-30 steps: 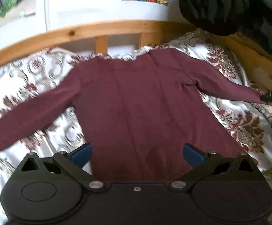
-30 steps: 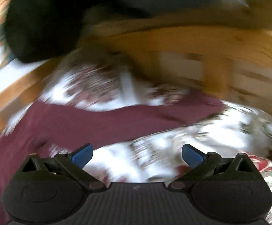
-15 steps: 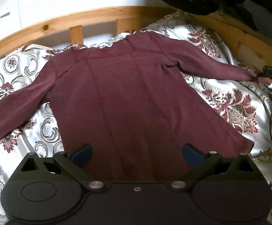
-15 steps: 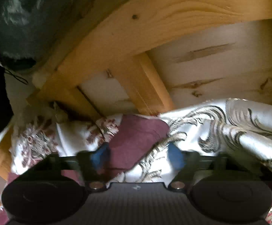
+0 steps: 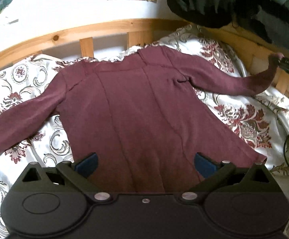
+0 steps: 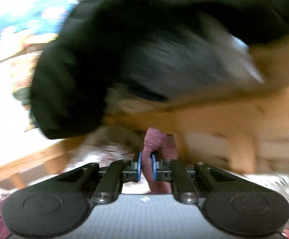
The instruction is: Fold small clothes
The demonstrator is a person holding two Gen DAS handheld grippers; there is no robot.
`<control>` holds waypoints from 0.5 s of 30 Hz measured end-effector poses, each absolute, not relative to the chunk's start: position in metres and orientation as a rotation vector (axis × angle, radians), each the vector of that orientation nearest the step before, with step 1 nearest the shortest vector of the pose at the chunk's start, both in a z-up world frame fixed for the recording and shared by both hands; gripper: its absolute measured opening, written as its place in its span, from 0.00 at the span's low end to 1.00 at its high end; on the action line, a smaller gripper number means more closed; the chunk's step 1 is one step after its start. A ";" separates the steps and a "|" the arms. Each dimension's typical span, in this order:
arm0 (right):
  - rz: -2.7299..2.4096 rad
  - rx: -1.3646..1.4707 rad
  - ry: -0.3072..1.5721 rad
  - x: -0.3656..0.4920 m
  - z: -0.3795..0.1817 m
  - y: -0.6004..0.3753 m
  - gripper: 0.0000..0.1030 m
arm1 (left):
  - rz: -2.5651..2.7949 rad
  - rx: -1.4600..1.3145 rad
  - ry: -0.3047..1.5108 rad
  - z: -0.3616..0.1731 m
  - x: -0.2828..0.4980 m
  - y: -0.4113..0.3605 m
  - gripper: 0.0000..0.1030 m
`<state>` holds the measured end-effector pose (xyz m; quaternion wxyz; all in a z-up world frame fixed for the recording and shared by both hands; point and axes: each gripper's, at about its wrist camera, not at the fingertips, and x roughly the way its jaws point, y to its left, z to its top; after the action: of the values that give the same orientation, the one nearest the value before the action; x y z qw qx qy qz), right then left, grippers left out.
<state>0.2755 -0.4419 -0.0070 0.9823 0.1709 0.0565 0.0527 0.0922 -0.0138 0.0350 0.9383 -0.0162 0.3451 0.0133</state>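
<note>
Maroon top's [image 5: 136, 107] cuff [image 6: 156, 145] between right gripper's [image 6: 146, 166] jaws

The shirt's [image 5: 140, 107] hem is hidden behind the left gripper [image 5: 145, 162]; at nine o'clock its sleeve is cut off. The right wrist view is motion-blurred.

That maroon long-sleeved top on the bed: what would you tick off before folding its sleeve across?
1. Cuff gripped: ok. The right gripper is shut on the sleeve cuff of the maroon long-sleeved top.
2. Sleeve lifted off the floral satin bedspread: ok, the cuff end rises toward the wooden bed rail.
3. Body lying flat: ok, only light creases.
4. Left gripper free: ok, open above the hem, holding nothing.
5. Other sleeve spread out: ok.
6. Clearance from the dark hanging garment: cannot tell; the right wrist view is blurred.
</note>
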 end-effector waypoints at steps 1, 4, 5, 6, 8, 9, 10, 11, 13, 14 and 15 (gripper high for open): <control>0.141 0.310 0.093 0.271 0.000 -0.430 0.12 | 0.030 -0.036 0.698 0.036 0.091 -0.012 0.99; 0.267 0.213 0.050 0.259 0.020 -0.388 0.12 | 0.041 -0.051 0.678 0.040 0.086 -0.007 0.99; 0.315 0.179 0.046 0.255 0.023 -0.372 0.12 | 0.046 -0.058 0.670 0.041 0.085 -0.005 0.99; 0.361 0.151 0.045 0.248 0.027 -0.358 0.12 | 0.052 -0.065 0.664 0.042 0.083 -0.003 0.99; 0.452 0.110 0.055 0.238 0.029 -0.331 0.12 | 0.065 -0.089 0.652 0.043 0.080 0.003 0.99; 0.501 0.091 0.064 0.229 0.029 -0.317 0.12 | 0.070 -0.106 0.644 0.044 0.078 0.006 0.99; 0.552 0.073 0.076 0.223 0.028 -0.304 0.12 | 0.074 -0.132 0.632 0.046 0.075 0.011 0.99; 0.598 0.056 0.086 0.219 0.027 -0.292 0.12 | 0.078 -0.152 0.618 0.047 0.072 0.015 0.99; 0.686 0.019 0.109 0.209 0.023 -0.269 0.12 | 0.097 -0.190 0.584 0.051 0.066 0.023 0.99; 0.722 0.007 0.122 0.206 0.020 -0.260 0.12 | 0.112 -0.208 0.567 0.052 0.063 0.028 0.99; 0.761 -0.002 0.140 0.201 0.015 -0.252 0.12 | 0.125 -0.224 0.551 0.054 0.060 0.033 0.99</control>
<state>0.2013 -0.2522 0.0150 0.9261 -0.0010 0.0684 0.3710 0.0602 0.0327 0.0538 0.9542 -0.1101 0.2713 0.0614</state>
